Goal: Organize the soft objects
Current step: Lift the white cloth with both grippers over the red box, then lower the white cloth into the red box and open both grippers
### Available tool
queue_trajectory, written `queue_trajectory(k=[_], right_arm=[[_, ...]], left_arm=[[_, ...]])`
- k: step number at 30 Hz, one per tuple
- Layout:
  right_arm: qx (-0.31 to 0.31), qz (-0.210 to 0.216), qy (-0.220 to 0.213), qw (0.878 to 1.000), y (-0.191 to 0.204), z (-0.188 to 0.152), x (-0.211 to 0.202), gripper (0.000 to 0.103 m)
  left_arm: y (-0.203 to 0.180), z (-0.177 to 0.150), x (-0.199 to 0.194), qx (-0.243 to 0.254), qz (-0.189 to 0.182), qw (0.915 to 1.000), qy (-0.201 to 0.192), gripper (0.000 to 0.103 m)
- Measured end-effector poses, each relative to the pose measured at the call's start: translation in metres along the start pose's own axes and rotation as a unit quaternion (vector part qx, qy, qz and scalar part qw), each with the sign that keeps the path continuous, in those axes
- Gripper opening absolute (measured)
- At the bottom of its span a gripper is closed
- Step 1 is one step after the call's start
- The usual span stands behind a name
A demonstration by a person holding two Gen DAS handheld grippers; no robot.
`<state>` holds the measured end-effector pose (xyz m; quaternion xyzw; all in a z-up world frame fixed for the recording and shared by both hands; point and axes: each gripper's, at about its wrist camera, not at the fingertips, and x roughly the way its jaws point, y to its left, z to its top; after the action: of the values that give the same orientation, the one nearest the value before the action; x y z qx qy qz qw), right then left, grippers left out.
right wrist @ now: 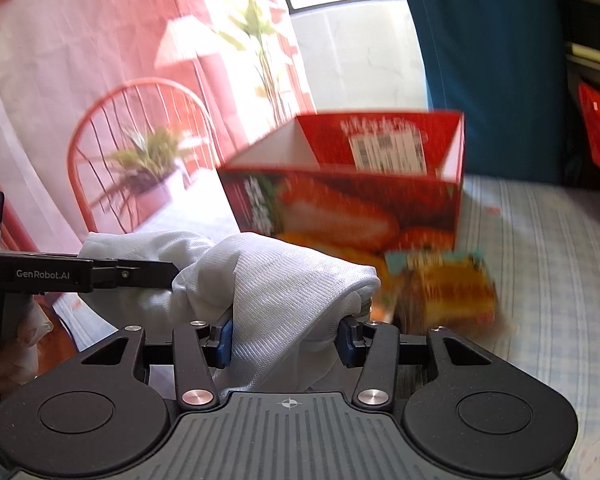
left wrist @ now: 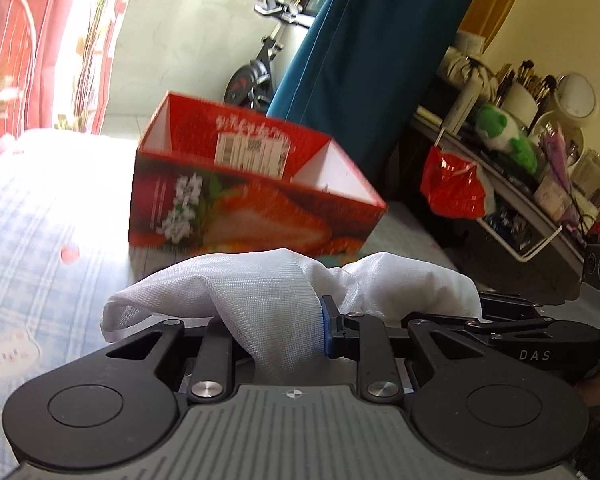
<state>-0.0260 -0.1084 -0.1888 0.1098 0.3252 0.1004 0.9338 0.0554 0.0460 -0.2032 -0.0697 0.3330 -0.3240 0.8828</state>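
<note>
Left tool (left wrist: 284, 332) pinching white cloth (left wrist: 260, 292), fabric bunched between pads. Right tool (right wrist: 286, 338) clamped on same cloth's other end. Cloth held up over checked bed (left wrist: 40, 248), just in front of open red strawberry box (left wrist: 240, 200).

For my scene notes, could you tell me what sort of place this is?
Probably a bedroom at home: a checked bedsheet, a shelf of makeup brushes and a round mirror, plus a teal curtain.
</note>
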Motion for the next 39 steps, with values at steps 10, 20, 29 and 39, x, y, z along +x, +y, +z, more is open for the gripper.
queue_trajectory(k=[10,20,29,39], right_arm=[[-0.028,0.000,-0.054,0.998,-0.005,0.078,-0.007,0.044],[-0.031,-0.023,-0.062,0.997,-0.038,0.149,0.029,0.044],[-0.010,-0.031,-0.048,0.998,-0.079,0.190,0.085,0.044],[-0.005,-0.044,-0.009,0.999,-0.109,0.210,0.158,0.044]], left_arm=[[-0.012,0.076,0.002,0.043,-0.004,0.9980,-0.046,0.025],[0.002,0.144,0.055,0.027,-0.016,0.9985,-0.045,0.026],[0.024,0.183,0.111,0.028,-0.001,0.9989,-0.037,0.026],[0.053,0.205,0.169,0.011,0.020,0.9997,0.000,0.026]])
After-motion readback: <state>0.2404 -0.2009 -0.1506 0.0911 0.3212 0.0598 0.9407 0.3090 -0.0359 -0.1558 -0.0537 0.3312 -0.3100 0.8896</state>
